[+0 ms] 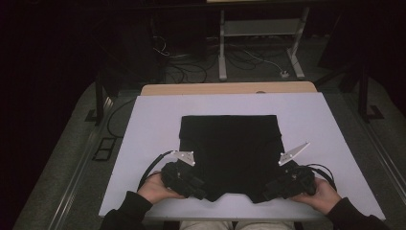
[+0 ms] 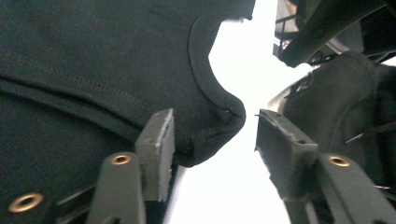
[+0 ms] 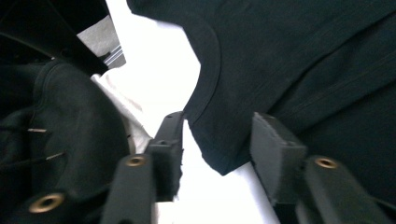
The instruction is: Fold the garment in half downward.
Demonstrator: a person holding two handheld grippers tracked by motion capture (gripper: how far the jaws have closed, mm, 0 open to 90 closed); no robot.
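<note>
Person's sleeves and hands came in at the near table edge, one gripper in each. Left gripper (image 1: 191, 184) sat at the near-left corner of the black garment (image 1: 230, 153); right gripper (image 1: 275, 188) at the near-right corner. Left gripper view: jaws stood partly apart, pads not pressing on anything; the left-hand pad (image 2: 161, 149) lay over the cloth edge, the other over bare white surface, with a rounded corner of the garment (image 2: 205, 135) lying slack between them. Right gripper view: same picture mirrored, jaws partly apart, pointed corner of the garment (image 3: 219, 149) lying loose in the gap, no pinch on it. Curved ribbed neckline edge ran off from both corners, so the collar end of the garment faced the person. Garment lay folded flat into a rough rectangle, centred on the white board (image 1: 143, 143), near edge close to the person, far edge straight and about halfway up the board. Board covered a wooden tabletop (image 1: 230, 88), strip of wood showing at the far side. Beyond that: dark floor, loose cables (image 1: 186, 72), a white metal frame (image 1: 261, 28).
</note>
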